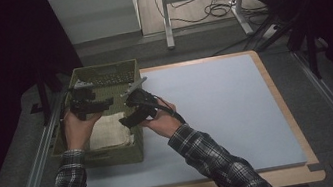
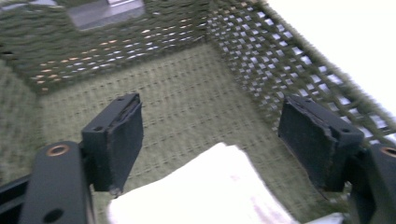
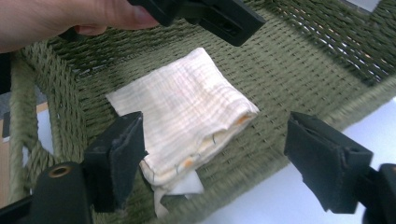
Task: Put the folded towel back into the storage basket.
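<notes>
A green woven basket (image 1: 100, 72) stands at the left of the table, and a folded cream cloth (image 1: 109, 131) lies flat on its floor at the near end. My left gripper (image 1: 105, 103) hovers inside the basket above the cloth, open with nothing between its pads. In the left gripper view the cloth (image 2: 210, 191) sits below the spread jaws of the left gripper (image 2: 215, 140), in front of the basket wall (image 2: 261, 56). My right gripper (image 1: 124, 122) hangs over the basket's right rim, open and empty. Seen from the right gripper (image 3: 219, 154), the cloth (image 3: 182, 107) lies free in the basket (image 3: 299, 60).
A pale blue mat (image 1: 218, 110) covers the table to the right of the basket, framed by a wooden edge (image 1: 283, 105). Metal rails (image 1: 35, 170) run along both sides. A table frame and cables (image 1: 214, 7) stand on the floor beyond. The left hand (image 3: 56, 18) is near the cloth.
</notes>
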Demonstrator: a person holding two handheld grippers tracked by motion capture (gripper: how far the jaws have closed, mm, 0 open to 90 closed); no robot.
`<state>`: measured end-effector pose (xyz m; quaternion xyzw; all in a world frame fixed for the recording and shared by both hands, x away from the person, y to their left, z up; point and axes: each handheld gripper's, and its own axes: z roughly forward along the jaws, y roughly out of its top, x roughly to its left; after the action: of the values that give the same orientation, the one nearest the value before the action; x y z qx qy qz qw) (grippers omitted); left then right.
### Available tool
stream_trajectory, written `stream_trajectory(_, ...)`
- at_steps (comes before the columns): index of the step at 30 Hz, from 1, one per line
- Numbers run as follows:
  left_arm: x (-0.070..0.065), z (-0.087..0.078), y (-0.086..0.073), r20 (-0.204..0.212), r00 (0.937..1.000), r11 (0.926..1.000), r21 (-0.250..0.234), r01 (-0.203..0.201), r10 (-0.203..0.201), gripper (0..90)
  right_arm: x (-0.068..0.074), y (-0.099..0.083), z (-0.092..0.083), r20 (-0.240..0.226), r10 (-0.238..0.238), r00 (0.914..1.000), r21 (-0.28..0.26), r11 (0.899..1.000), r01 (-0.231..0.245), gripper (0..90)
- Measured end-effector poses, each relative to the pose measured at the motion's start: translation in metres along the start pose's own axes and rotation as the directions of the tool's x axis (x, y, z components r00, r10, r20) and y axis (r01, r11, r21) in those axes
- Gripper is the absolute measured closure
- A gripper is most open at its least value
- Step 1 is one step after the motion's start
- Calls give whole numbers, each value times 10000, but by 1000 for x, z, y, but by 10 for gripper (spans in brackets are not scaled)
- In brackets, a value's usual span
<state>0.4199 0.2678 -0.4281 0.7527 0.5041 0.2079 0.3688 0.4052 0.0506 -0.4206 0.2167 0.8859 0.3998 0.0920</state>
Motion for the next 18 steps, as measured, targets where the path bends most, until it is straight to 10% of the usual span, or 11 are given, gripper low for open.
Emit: stream_trajectory(18,-53,3,0,1295,9911,9994,-215,-276,302,60,-25,-45,-41,-81,92,9999,-98,9999,-93,99)
